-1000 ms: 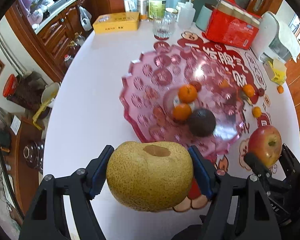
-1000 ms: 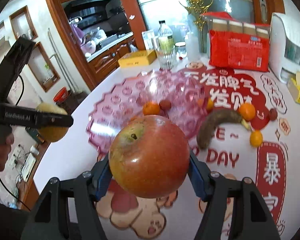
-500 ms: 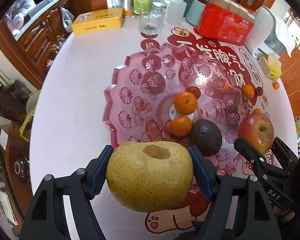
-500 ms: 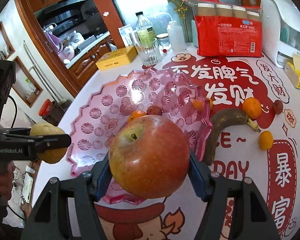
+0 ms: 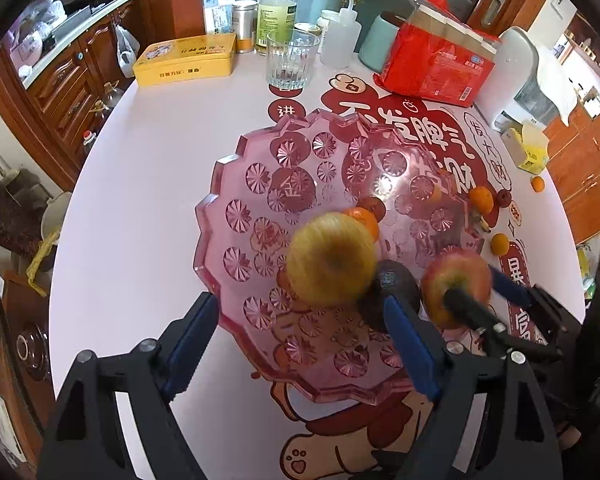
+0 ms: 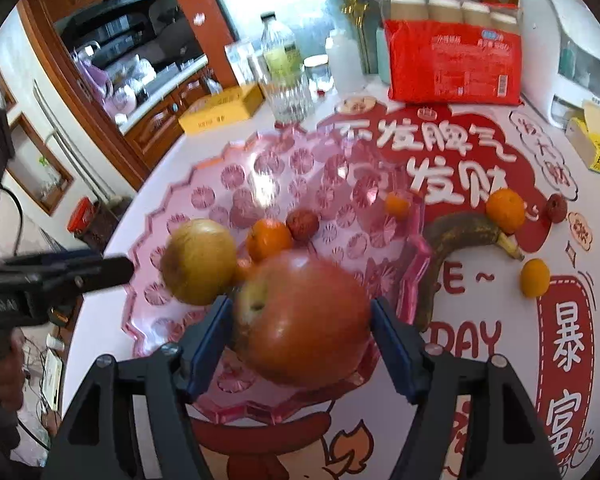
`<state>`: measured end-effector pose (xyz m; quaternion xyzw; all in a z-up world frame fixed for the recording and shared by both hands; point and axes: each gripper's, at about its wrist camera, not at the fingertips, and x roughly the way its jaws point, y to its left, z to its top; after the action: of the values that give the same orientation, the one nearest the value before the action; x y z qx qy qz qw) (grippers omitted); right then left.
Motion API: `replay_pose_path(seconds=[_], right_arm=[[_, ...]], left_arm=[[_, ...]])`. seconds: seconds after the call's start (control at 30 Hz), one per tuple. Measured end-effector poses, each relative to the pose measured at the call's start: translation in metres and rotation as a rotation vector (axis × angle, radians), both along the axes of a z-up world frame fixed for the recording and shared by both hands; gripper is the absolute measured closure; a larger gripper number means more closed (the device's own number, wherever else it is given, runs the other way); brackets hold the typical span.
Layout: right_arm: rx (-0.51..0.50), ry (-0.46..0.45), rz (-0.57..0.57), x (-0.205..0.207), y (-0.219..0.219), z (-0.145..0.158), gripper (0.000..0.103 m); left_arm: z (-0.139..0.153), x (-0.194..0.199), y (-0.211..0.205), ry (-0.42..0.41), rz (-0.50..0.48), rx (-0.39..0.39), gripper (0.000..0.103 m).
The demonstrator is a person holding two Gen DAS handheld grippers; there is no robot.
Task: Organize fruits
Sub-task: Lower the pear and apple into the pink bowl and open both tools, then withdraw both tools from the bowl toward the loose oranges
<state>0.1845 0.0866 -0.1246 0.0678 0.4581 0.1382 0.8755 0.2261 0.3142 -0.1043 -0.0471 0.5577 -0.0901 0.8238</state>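
A pink glass fruit plate (image 5: 236, 200) (image 6: 204, 176) lies on the table. The yellow pear (image 5: 332, 258) (image 6: 198, 262) is blurred over the plate, free of my left gripper (image 5: 304, 340), whose jaws stand open. The red apple (image 6: 304, 318) (image 5: 456, 290) sits between the spread jaws of my right gripper (image 6: 302, 344), over the plate's near rim. Tangerines (image 5: 364, 220) (image 6: 268, 238), a dark avocado (image 5: 392, 284) and a small red fruit (image 6: 302, 224) lie in the plate.
A dark banana (image 6: 456, 240), tangerines (image 6: 506, 208) and a small red fruit (image 6: 556, 208) lie on the table right of the plate. At the back stand a glass (image 5: 292, 60), bottle (image 5: 276, 8), yellow tin (image 5: 188, 60), red package (image 5: 436, 64) and white appliance (image 5: 524, 76).
Both grippers moved forward over the plate. The left jaws opened and the pear left them. The right jaws widened around the apple.
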Motion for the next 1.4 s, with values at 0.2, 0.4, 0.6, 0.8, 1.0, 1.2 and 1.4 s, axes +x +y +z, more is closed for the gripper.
replay_pose_path(seconds=[0.2,0.4,0.6,0.8,1.0,1.2,1.4], right_arm=[[0.009,-0.047,-0.017,-0.005,-0.009,0.015,0.029],[0.027,-0.014,-0.057,-0.02,-0.028,0.011,0.029],[0.033,0.043,-0.111,-0.041,-0.06,0.0,0.029],[0.037,0.129,-0.228,-0.059,-0.116,-0.013,0.029],[0.042,0.187,-0.322,-0.076,-0.184,-0.02,0.029],[0.08,0.259,-0.414,-0.081,-0.266,-0.022,0.029],[0.104,0.295,-0.483,-0.069,-0.347,-0.013,0.029]], left_arm=[[0.009,-0.012,-0.009,-0.011,-0.012,-0.008,0.018],[0.008,-0.027,-0.03,0.006,-0.041,-0.014,0.017],[0.002,-0.045,-0.064,0.032,-0.086,-0.028,0.017],[-0.002,-0.065,-0.108,0.058,-0.136,-0.061,0.017],[-0.005,-0.076,-0.153,0.07,-0.135,-0.077,0.017],[-0.005,-0.076,-0.197,0.056,-0.102,-0.081,0.017],[-0.009,-0.067,-0.235,0.049,-0.075,-0.063,0.017]])
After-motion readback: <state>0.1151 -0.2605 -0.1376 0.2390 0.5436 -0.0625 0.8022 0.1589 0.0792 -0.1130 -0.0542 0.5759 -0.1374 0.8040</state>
